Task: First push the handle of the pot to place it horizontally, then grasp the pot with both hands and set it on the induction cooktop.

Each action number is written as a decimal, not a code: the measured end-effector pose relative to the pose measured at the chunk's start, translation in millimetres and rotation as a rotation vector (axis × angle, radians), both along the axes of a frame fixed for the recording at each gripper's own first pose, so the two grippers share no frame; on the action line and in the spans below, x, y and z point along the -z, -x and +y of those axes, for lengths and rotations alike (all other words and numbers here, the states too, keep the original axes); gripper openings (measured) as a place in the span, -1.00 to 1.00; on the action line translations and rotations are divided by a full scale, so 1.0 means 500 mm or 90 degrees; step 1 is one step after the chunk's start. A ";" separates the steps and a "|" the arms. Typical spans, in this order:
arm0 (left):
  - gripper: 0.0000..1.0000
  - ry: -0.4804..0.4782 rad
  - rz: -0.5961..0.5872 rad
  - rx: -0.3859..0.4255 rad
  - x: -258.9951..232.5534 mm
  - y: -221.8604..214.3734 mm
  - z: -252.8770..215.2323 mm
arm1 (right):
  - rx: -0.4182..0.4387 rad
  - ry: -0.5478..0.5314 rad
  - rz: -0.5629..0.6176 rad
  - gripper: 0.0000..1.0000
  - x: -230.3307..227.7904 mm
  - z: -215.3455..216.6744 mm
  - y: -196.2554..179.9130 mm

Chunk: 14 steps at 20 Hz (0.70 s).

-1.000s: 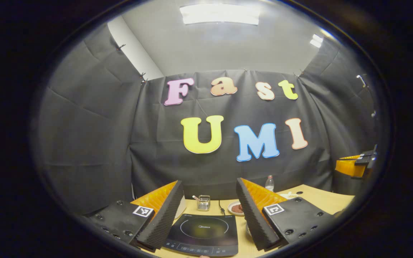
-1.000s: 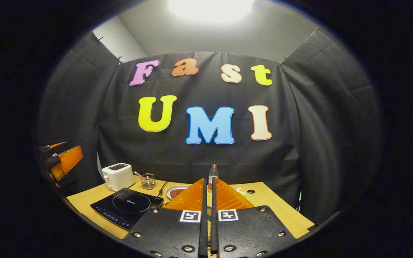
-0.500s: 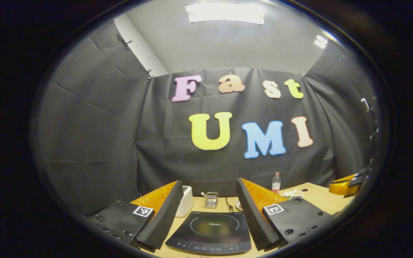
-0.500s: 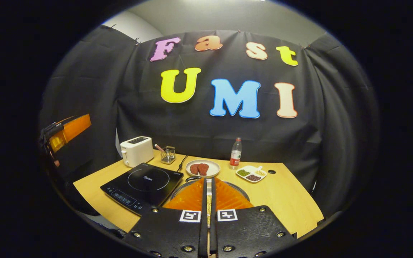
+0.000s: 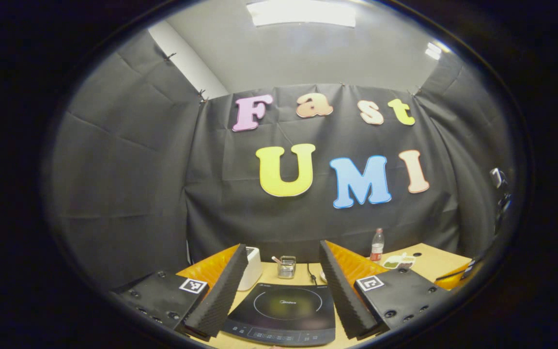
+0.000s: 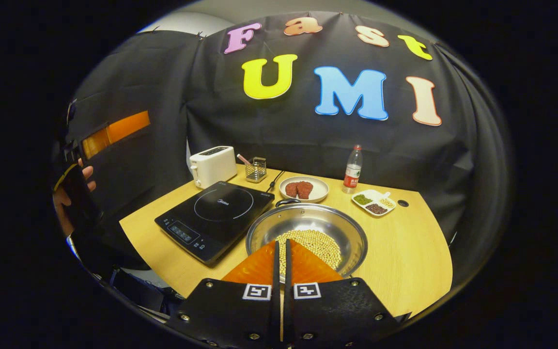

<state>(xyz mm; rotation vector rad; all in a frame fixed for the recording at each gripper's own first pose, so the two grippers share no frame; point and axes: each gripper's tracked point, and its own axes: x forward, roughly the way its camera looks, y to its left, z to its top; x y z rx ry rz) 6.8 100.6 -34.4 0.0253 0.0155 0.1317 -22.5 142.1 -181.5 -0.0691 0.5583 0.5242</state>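
A steel pot (image 6: 308,222) holding yellow beans (image 6: 315,242) stands on the wooden table (image 6: 407,261), just right of the black induction cooktop (image 6: 216,213). A small dark handle (image 6: 286,201) sticks out of the pot's far rim. My right gripper (image 6: 281,243) is shut with nothing in it, its tips above the pot's near rim. My left gripper (image 5: 283,246) is open and empty above the near edge of the cooktop (image 5: 284,310). In the right gripper view, that left gripper (image 6: 114,132) is high at the far left, held by a hand (image 6: 73,191).
Behind the cooktop stand a white toaster (image 6: 212,165) and a wire holder (image 6: 258,168). A plate of meat (image 6: 303,189), a bottle (image 6: 352,169) and a divided dish (image 6: 373,202) lie behind the pot. The table's near and right edges are close.
The right gripper has tipped down and moved nearer the table, bringing the pot and its beans into sight below its shut tips. The left gripper has shifted only slightly and stays open.
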 end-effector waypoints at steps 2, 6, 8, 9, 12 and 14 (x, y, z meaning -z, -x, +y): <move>0.84 -0.002 0.006 -0.001 0.005 -0.013 -0.018 | -0.031 0.007 0.029 -0.94 0.034 -0.004 0.010; 0.92 -0.003 0.016 -0.001 0.013 -0.041 -0.059 | -0.105 0.034 0.104 -0.94 0.112 -0.009 0.044; 0.92 -0.001 0.021 -0.002 0.017 -0.054 -0.075 | -0.134 0.042 0.147 -0.94 0.151 -0.013 0.063; 0.92 -0.001 0.024 -0.001 0.022 -0.059 -0.084 | -0.141 0.049 0.166 -0.94 0.171 -0.019 0.069; 0.92 -0.008 0.038 0.010 0.029 -0.077 -0.117 | -0.130 0.046 0.200 -0.94 0.210 -0.036 0.065; 0.99 -0.018 0.043 0.019 0.028 -0.091 -0.137 | -0.110 0.040 0.229 -0.92 0.234 -0.051 0.061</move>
